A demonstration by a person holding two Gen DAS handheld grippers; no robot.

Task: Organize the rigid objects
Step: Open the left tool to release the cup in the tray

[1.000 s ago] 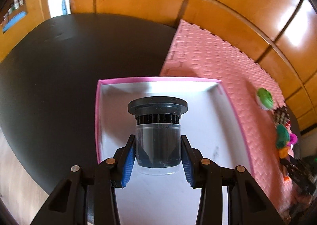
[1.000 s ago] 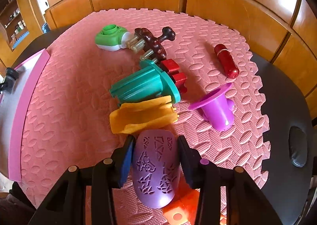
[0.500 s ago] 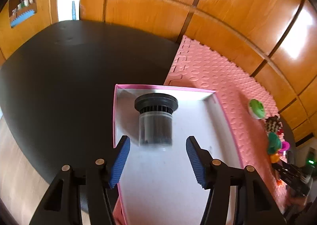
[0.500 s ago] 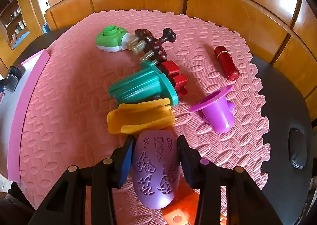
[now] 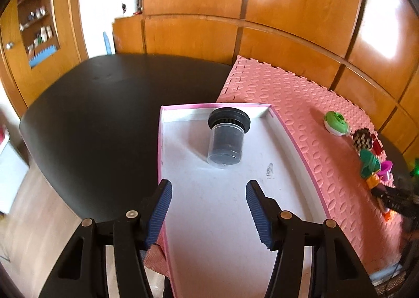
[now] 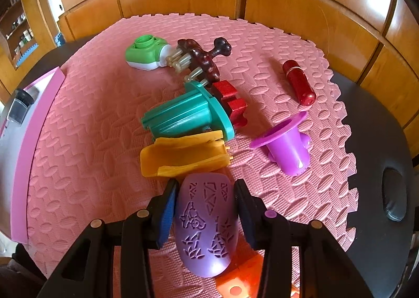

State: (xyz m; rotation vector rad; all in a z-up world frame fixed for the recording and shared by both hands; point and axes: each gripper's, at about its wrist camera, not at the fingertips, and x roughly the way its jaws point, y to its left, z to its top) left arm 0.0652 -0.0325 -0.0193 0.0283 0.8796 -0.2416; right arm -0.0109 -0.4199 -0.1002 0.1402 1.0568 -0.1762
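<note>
A clear jar with a black ribbed lid (image 5: 226, 140) lies lid-away near the far end of the white tray with a pink rim (image 5: 209, 219). My left gripper (image 5: 208, 188) hangs open over the tray, short of the jar, with nothing between its blue pads. In the right wrist view the same jar (image 6: 19, 105) shows at the far left in the tray (image 6: 28, 146). My right gripper (image 6: 207, 190) is shut on a lilac oval shell with a cut-out pattern (image 6: 205, 224), one pad pressing on each long side.
On the pink foam mat (image 6: 91, 114) lie a yellow piece (image 6: 183, 156), teal mould (image 6: 188, 114), red block (image 6: 231, 101), brown massager (image 6: 201, 60), green-white gadget (image 6: 146, 53), purple cup (image 6: 285, 146), red cylinder (image 6: 298, 83) and an orange piece (image 6: 238, 279). Black tabletop (image 5: 91, 114) surrounds the mat.
My left gripper let go of the jar, opened wide and drew back and up; the jar now lies free in the tray. The right gripper and the lilac shell have kept still.
</note>
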